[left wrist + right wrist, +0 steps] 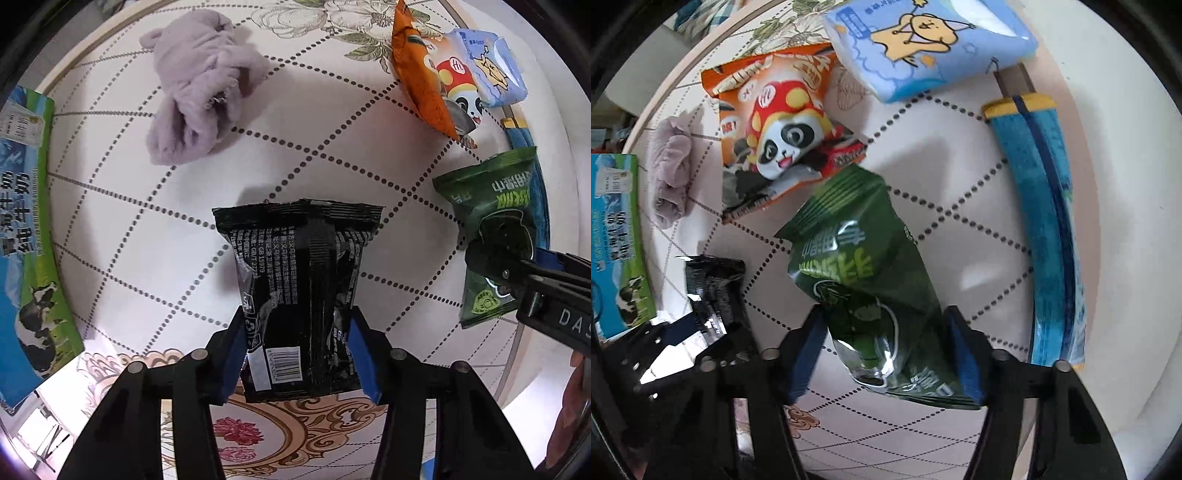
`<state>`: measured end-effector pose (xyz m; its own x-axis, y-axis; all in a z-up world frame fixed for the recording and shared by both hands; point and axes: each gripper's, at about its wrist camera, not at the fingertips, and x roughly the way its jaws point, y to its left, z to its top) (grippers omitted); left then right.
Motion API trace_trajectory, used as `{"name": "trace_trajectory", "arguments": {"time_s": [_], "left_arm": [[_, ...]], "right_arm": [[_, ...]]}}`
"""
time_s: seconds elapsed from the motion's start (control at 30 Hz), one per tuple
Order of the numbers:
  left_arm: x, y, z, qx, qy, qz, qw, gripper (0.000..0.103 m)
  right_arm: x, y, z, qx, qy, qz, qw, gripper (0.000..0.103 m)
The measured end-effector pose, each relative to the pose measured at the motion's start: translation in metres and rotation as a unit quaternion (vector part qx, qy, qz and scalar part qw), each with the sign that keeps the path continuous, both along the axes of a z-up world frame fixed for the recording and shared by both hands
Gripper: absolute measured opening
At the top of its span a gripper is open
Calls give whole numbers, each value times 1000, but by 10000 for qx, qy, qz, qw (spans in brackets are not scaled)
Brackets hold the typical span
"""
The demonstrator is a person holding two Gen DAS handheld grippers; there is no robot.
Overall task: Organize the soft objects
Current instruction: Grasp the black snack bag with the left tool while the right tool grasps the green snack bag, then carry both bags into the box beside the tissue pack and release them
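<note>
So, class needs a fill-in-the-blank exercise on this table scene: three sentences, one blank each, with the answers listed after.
1. The left gripper holds a crinkly foil snack packet coloured ____.
2. The right gripper holds a glossy snack bag coloured ____.
3. The orange snack bag shows a cartoon ____.

Answers: black; green; panda

Left gripper [299, 354]: black angular linkage arms, round grey pivot pins, blue pads [364, 354] on inner finger faces. Right gripper [886, 354]: same black frame, blue pads; white lettering "DAS" on its side.
</note>
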<state>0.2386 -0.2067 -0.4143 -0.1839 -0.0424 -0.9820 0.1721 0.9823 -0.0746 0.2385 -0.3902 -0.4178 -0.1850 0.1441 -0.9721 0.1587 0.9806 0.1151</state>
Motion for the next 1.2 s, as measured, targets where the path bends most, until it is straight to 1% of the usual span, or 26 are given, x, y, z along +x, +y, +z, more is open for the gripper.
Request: {"name": "trace_trajectory", "arguments": {"time_s": [0.07, 0.1, 0.17, 0.2, 0.27, 0.3, 0.37, 0.43, 0.47, 0.5, 0.53, 0.57, 0.6, 0.67, 0.73, 0.9, 0.97, 1.0, 1.03, 1.07, 1.2], "left_arm": [[1, 3, 3, 3, -32, 19, 10000, 48], [-1, 4, 4, 11, -55, 19, 10000, 48], [-2, 11, 7, 37, -95, -1, 9999, 48], [-4, 12, 9, 29, -107, 8, 9999, 48], [-7, 17, 12, -16, -99, 41, 9999, 48], [-9, 19, 14, -30, -105, 50, 9999, 48], [-11, 21, 17, -46, -138, 54, 9999, 48], [-13, 27, 20, -67, -168, 95, 9998, 48], [-14, 30, 21, -83, -177, 116, 9997, 48], [-17, 34, 23, -98, -188, 138, 9997, 48], [-19, 38, 25, -115, -206, 158, 9996, 48], [-19, 42, 30, -139, -223, 168, 9995, 48], [-22, 45, 36, -177, -243, 163, 9994, 48], [-21, 49, 52, -232, -320, 152, 9991, 48], [-25, 62, 68, -294, -463, 129, 9984, 48], [-35, 90, 122, -592, -892, 265, 9939, 48], [-38, 106, 143, -747, -1065, 270, 9911, 48], [-41, 118, 158, -760, -1210, 281, 9893, 48], [-34, 121, 168, -756, -1272, 296, 9885, 48], [-36, 130, 176, -770, -1348, 340, 9873, 48], [-38, 184, 209, -719, -1628, 567, 9824, 48]], "right_arm": [[-1, 6, 1, -71, -131, 55, 9999, 65], [-2, 9, -1, -76, -119, 134, 9998, 65], [-8, 13, -8, -100, 82, 165, 9998, 67], [-8, 13, -6, -153, -44, 201, 9997, 69], [-8, 13, -2, -514, -179, 256, 9982, 73], [-9, 13, 1, -607, -240, 256, 9975, 74], [-12, 12, 9, -541, -405, 175, 9976, 74], [-7, 12, 13, -605, -446, 72, 9971, 74], [-6, 12, 14, -608, -453, 0, 9971, 70], [-6, 12, 15, -553, -464, -111, 9973, 62], [-7, 13, 15, -527, -418, -225, 9975, 46], [-5, 13, 15, -524, -402, -327, 9973, 41], [-5, 14, 17, -484, -414, -399, 9972, 40], [-7, 15, 24, -325, -409, -512, 9973, 39], [-12, 15, 30, -17, -410, -631, 9972, 38], [-25, 43, 73, 617, -662, -693, 9935, 37], [-28, 64, 96, 820, -824, -580, 9915, 37], [-30, 75, 107, 920, -918, -481, 9904, 37], [-29, 87, 116, 1032, -988, -389, 9890, 37], [-31, 100, 125, 1156, -1043, -303, 9873, 37], [-35, 161, 161, 1424, -1290, 114, 9813, 37]]}}
